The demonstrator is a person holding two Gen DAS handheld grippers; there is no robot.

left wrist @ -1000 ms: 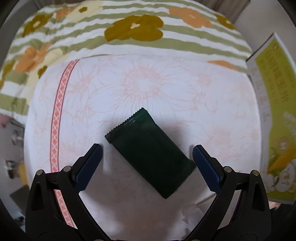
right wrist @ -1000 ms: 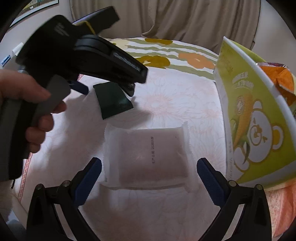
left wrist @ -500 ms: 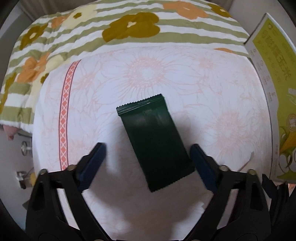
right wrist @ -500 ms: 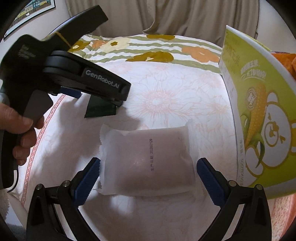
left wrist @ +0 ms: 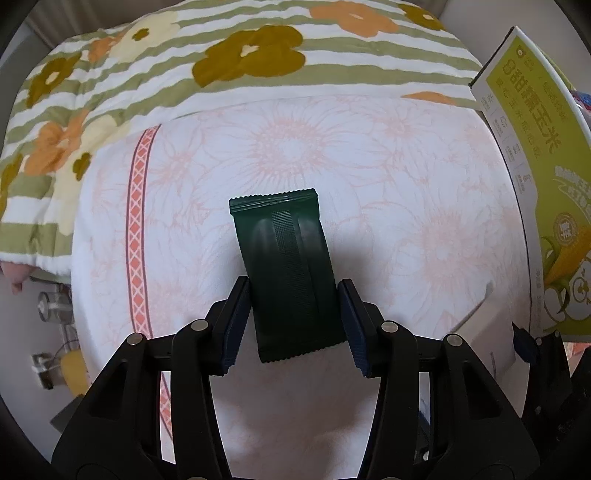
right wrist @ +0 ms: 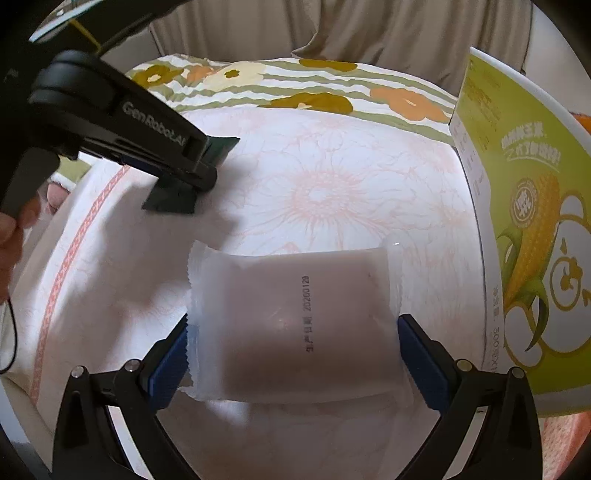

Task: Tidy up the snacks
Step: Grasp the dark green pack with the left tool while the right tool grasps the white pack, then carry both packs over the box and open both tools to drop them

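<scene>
**Both tongs clamped on a snack pack, box waiting on the right**

So the left tongs (left wrist: 293,323) are squeezed in on a dark green packet (left wrist: 286,273), one blue pad pressed against each long edge near its lower end. The packet points away from the tongs over the white flowery sheet (left wrist: 388,184) on the bed. From the other camera you can see those same tongs (right wrist: 201,162) side-on, tilted down toward the sheet, with the green packet (right wrist: 170,199) sticking out both sides and its lower corner at or just above the sheet.

The right tongs (right wrist: 293,354) are much wider apart but also gripping: the pads touch the crimped ends of a cloudy white packet (right wrist: 291,314) with a printed date down the middle. Can't tell if it's lifted or lying flat.

The right-side view is the only one showing the person's left hand (right wrist: 14,225) wrapped around the handle, plus the curtain (right wrist: 332,26) behind the bed. The left view shows the floor stuff beside the bed.

A green-and-white corn snack box (right wrist: 524,221) stands at the right edge of both views, just beside the white packet. The striped flower quilt (left wrist: 221,74) lies farther back.
</scene>
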